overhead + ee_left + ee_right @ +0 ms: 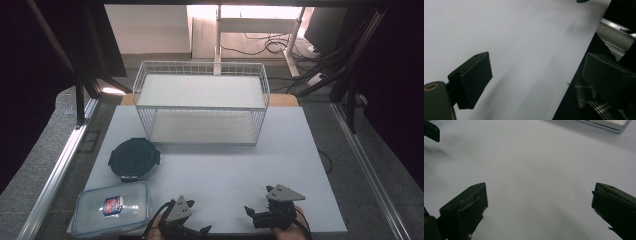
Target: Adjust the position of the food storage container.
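My left gripper [202, 231] rests low at the front edge of the white table [225, 170], its jaws open and empty. In the left gripper view the jaws [537, 67] straddle the table's front edge, with white surface on one side and checked fabric [589, 102] on the other. My right gripper [251, 216] sits a short way to its right, pointing left toward it, jaws wide open. In the right gripper view those jaws [540, 195] hold nothing, with bare white table between them.
A white wire two-level rack [201, 102] stands at the back centre. A dark round lidded container [134, 159] sits at the left. A clear rectangular lidded box [111, 207] with a label lies at the front left corner. Aluminium rails [55, 170] run along both sides.
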